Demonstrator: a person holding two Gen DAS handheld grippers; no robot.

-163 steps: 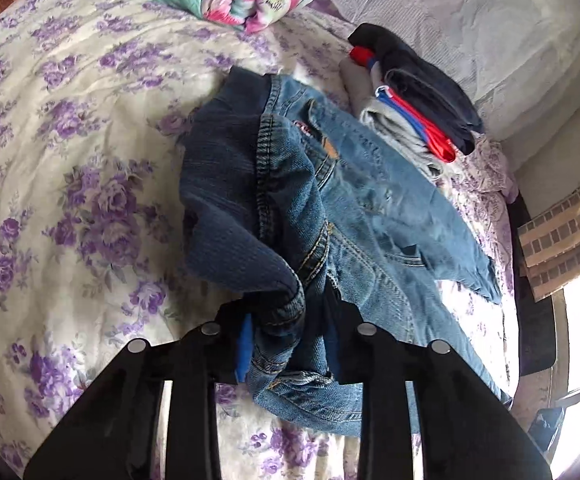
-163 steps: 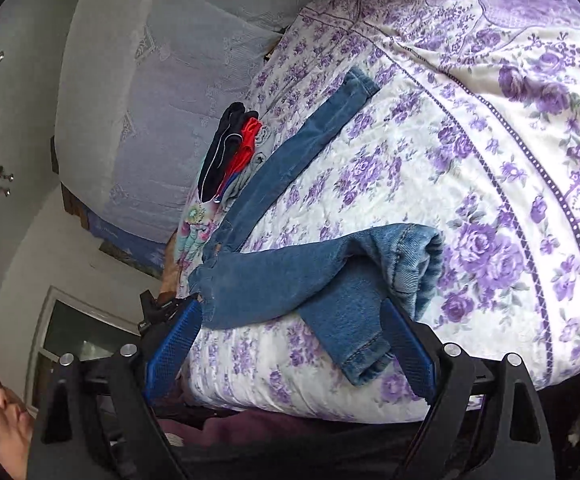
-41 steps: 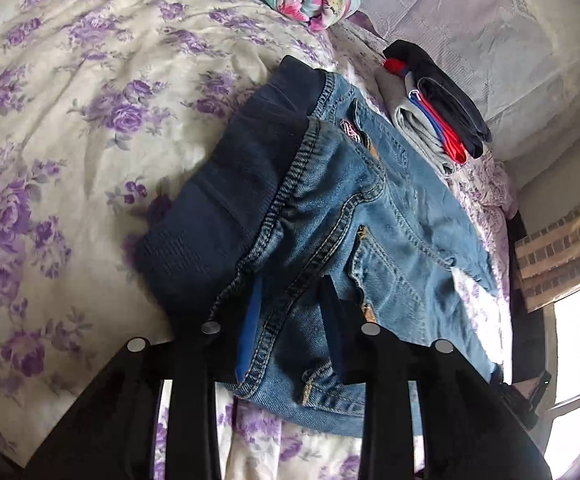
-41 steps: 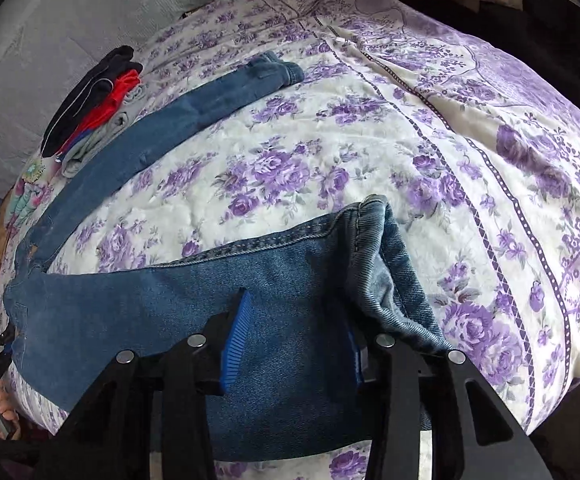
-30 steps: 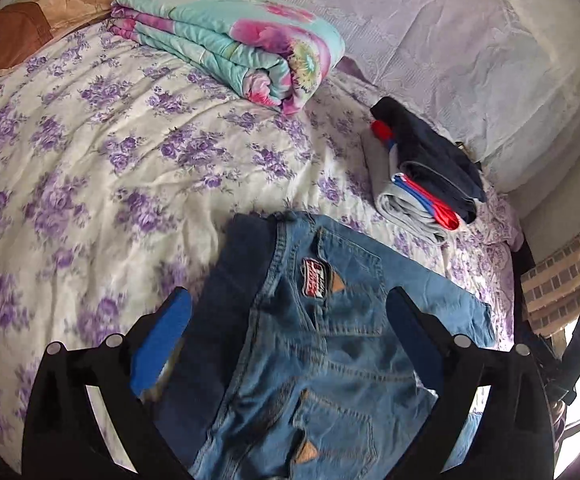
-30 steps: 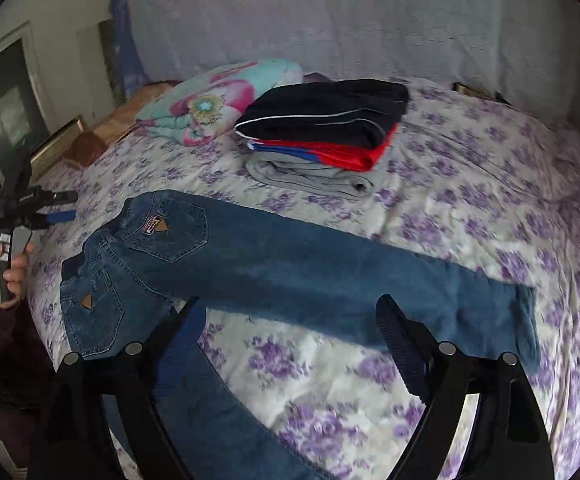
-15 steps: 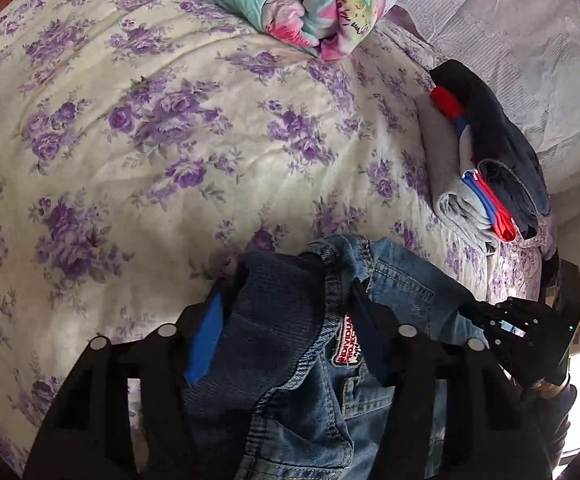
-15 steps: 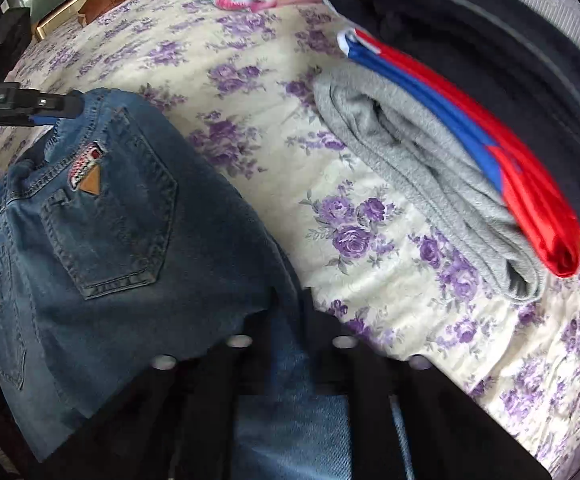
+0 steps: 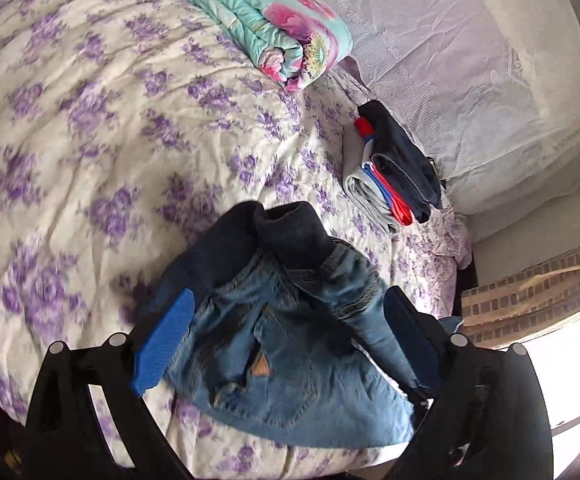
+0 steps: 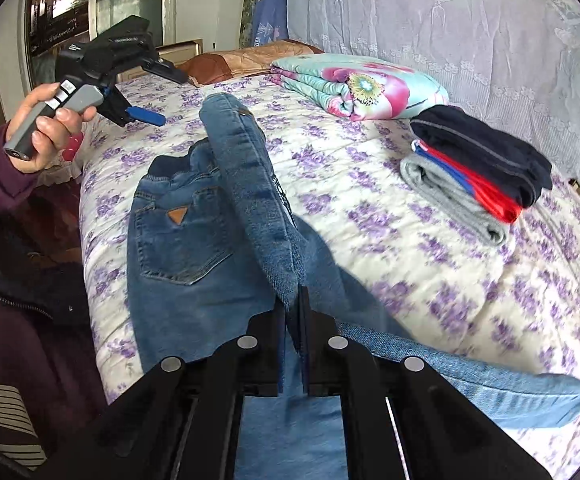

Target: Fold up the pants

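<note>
So: 1 jeans [image 10: 182,236], 2 tongs [image 10: 292,312] [image 9: 286,344].

The left gripper [image 9: 286,344] is now hanging spread wide above the jeans [image 9: 290,344], having let go of the waistband at 12 o'clock. The right gripper [image 10: 293,312] is pinching denim and lifting a fold toward 11 o'clock.

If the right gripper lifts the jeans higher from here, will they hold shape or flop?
Probably flop: the jeans already drape and crease where the right gripper pinches them. The rest likely drags across the bedspread. Thick denim suggests some weight.
</note>
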